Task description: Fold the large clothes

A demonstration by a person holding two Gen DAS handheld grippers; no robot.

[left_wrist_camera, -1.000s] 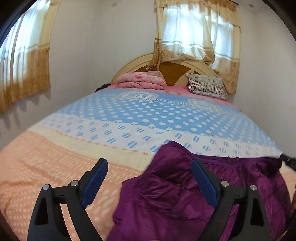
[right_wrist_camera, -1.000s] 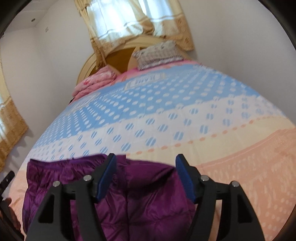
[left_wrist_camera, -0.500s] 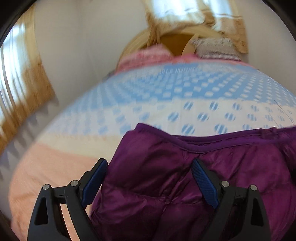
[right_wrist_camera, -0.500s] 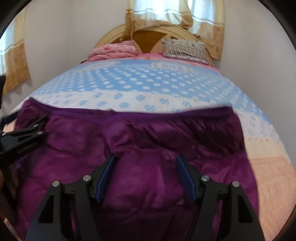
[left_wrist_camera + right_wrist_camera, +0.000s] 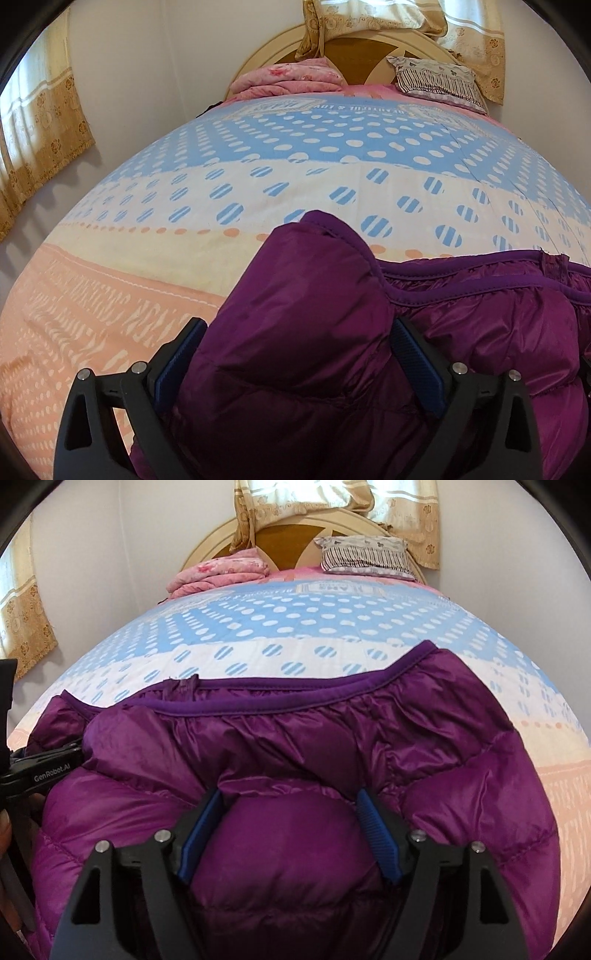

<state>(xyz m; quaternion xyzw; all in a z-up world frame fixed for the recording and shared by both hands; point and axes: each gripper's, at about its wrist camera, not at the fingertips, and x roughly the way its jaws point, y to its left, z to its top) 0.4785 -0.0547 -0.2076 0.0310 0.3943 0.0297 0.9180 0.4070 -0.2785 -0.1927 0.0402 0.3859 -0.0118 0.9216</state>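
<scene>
Jacket (image 5: 295, 753): spread flat on bed (image 5: 110, 295), ready for folding.
Left claw (image 5: 295, 354): opening, astride puffy fabric.
Right claw (image 5: 288, 830): opening, astride padding.

Around you: a dotted bedspread (image 5: 280, 155).
You see a folded pink blanket (image 5: 291, 75) and striped pillow (image 5: 439, 79) by the headboard (image 5: 291, 535).

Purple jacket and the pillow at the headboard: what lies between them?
Only bare dotted bedspread lies between the jacket and the pillow, seen best in the right wrist view; the pink folded blanket sits off to the side.
</scene>
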